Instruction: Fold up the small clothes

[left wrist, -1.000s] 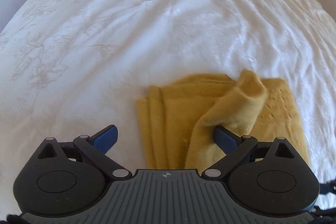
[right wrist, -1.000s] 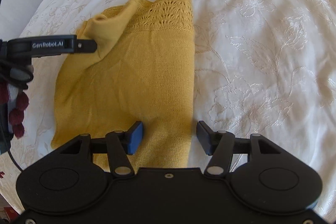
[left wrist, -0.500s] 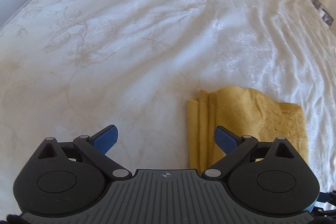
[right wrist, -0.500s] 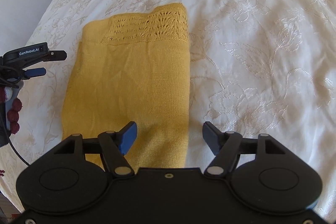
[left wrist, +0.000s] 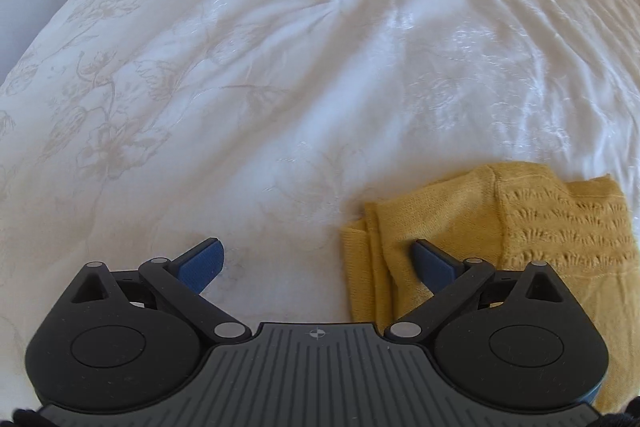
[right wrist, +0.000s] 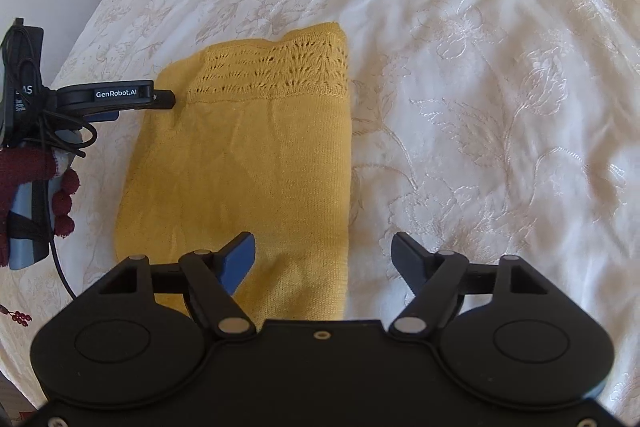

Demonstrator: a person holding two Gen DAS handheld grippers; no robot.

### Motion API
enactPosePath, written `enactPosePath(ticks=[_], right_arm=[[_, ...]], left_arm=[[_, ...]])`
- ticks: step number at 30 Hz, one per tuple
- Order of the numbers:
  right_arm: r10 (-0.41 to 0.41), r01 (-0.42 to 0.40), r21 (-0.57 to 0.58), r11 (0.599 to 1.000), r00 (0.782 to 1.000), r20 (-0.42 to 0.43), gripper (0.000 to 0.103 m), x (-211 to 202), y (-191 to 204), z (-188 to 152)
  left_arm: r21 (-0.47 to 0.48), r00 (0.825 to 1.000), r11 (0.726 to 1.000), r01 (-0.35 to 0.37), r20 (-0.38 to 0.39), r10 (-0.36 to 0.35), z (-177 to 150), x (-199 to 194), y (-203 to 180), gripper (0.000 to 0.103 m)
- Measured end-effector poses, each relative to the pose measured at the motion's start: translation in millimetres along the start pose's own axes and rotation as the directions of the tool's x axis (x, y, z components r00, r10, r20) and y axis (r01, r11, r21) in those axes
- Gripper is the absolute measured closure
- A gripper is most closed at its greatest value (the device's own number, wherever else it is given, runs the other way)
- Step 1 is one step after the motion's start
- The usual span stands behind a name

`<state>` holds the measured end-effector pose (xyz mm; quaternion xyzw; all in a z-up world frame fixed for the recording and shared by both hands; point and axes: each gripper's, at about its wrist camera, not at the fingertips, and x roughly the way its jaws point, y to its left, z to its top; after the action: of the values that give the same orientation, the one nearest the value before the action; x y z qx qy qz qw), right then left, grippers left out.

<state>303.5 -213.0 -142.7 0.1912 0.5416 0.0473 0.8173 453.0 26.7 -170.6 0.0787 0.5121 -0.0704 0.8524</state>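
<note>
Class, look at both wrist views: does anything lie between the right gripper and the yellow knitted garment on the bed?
Nothing visible does. The right gripper hangs open directly over the near right edge of the yellow garment, with only the white bedspread around it.

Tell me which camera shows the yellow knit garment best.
The right wrist view: the yellow knit garment lies nearly whole there, lace band and folded edges included. The left wrist view catches only its lace end and layered side edge, partly hidden behind that camera's own tongs.

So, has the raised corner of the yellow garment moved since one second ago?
Yes. The yellow garment now lies flat on the bedspread; its corner was lifted near the left gripper before and has dropped down.
</note>
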Motion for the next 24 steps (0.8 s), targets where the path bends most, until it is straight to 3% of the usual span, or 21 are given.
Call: enactPosePath(ticks=[4, 5, 7, 9, 12, 15, 19, 24], right_arm=[[0.009, -0.009, 0.001, 1.000, 1.000, 0.014, 0.024, -2.2, -3.7, 3.9], [0.011, -0.011, -0.001, 1.000, 1.000, 0.019, 0.023, -2.4, -4.2, 6.3], [0.028, -0.028, -0.004, 1.000, 0.999, 0.029, 0.019, -3.5, -6.7, 12.9], [0.041, -0.040, -0.013, 0.999, 0.998, 0.039, 0.019, -3.8, -8.8, 20.4], [0.061, -0.060, -0.024, 0.998, 0.997, 0.042, 0.018, -1.8, -12.6, 33.5], [0.110, -0.109, -0.011, 0.994, 0.993, 0.041, 0.011, 1.8, -18.6, 47.1], [0.159, -0.159, -0.002, 0.987, 0.987, 0.033, 0.010, 9.0, -22.9, 62.2], [0.227, -0.227, 0.035, 0.973, 0.974, -0.001, 0.006, 26.2, -29.1, 75.7]], left_arm=[[-0.016, 0.996, 0.995, -0.094, 0.003, 0.094, 1.0, -3.5, 22.9, 0.003], [-0.046, 0.997, 0.996, -0.079, 0.003, 0.079, -0.3, -6.4, 31.3, 0.003], [-0.118, 1.000, 0.993, -0.019, -0.004, 0.019, -5.9, -13.3, 45.9, 0.003], [-0.177, 0.995, 0.980, 0.090, -0.021, -0.095, -16.9, -21.2, 56.3, 0.003], [-0.235, 0.975, 0.950, 0.206, -0.032, -0.220, -40.1, -35.6, 57.6, 0.002], [-0.256, 0.952, 0.925, 0.279, -0.053, -0.302, -69.0, -51.2, 47.4, 0.002], [-0.262, 0.914, 0.900, 0.348, -0.120, -0.389, -103.8, -59.0, 24.4, 0.001], [-0.246, 0.896, 0.899, 0.363, -0.173, -0.409, -120.6, -46.4, 3.1, 0.001]])
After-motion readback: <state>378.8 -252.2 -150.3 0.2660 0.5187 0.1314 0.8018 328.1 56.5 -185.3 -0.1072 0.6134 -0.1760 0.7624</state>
